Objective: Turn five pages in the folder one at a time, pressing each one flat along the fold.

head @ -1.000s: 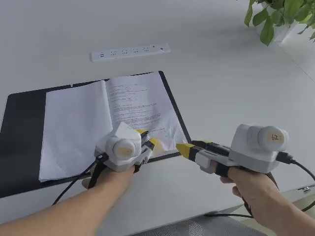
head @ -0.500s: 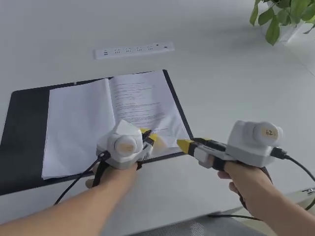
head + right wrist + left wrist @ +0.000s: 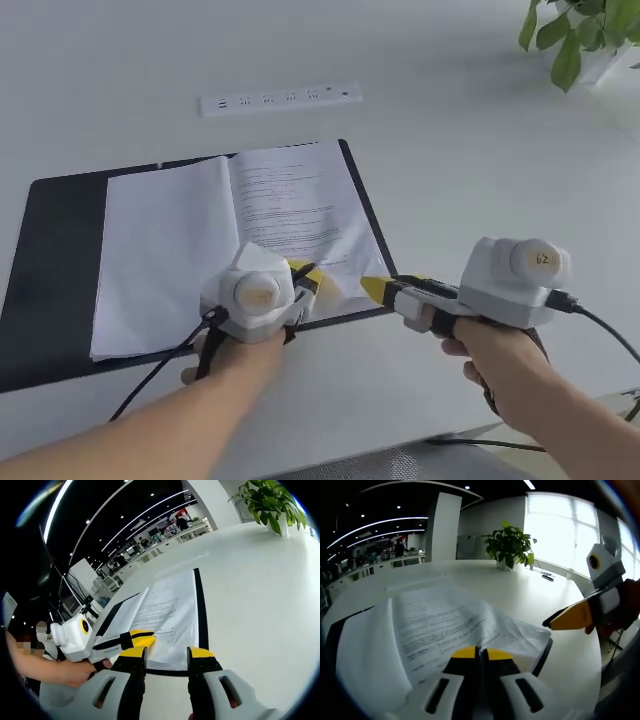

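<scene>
Black folder (image 3: pixel 50 250) lies open on the white bench (image 3: pixel 460 150), with the printed page (image 3: pixel 290 210) on its right half, rumpled at the near corner. Left gripper (image 3: pixel 303 277) is at that corner, fingers closed together; cannot tell if they pinch paper. Right gripper (image 3: pixel 378 291) is just beside the folder's near-right edge, fingers parted and empty.

The left tool (image 3: pixel 303 275) and the right tool (image 3: pixel 375 290) share a chunky white moulded housing, black jaw arms capped with yellow tips and a thin black cable (image 3: pixel 160 366) trailing from the rear, the right one carrying a small "62" marking.
</scene>
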Demonstrator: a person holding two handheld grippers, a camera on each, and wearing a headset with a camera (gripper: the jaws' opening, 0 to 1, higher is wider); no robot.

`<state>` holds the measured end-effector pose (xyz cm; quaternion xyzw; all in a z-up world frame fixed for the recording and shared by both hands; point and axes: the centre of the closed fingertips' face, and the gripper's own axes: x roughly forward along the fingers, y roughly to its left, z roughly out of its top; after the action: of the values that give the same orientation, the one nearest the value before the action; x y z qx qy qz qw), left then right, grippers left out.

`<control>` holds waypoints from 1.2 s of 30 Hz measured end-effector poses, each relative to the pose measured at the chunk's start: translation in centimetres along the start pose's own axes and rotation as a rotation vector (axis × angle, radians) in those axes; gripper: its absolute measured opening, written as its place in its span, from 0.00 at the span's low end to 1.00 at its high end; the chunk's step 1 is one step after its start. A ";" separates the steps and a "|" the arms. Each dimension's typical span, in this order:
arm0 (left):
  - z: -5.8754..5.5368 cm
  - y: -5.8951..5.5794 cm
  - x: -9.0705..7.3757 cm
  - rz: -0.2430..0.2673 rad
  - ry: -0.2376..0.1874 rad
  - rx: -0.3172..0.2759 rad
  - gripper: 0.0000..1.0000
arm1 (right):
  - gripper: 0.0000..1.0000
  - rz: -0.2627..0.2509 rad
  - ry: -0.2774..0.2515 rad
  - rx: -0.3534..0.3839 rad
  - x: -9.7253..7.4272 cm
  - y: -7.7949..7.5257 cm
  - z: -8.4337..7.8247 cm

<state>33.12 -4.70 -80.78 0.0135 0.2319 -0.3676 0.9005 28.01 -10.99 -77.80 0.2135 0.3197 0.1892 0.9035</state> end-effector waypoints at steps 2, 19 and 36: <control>0.0 0.0 0.0 -0.001 0.002 0.001 0.02 | 0.31 -0.004 0.005 0.004 0.2 -0.2 -0.1; -0.1 -0.1 0.1 -0.008 0.008 0.009 0.02 | 0.18 -0.016 0.016 0.084 0.8 -1.0 -1.0; 0.1 -0.1 0.1 -0.010 0.021 -0.045 0.05 | 0.00 -0.038 -0.009 0.110 0.8 -1.3 -0.9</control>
<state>33.17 -4.82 -80.67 -0.0041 0.2498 -0.3668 0.8961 28.24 -11.48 -79.47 0.2577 0.3298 0.1532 0.8952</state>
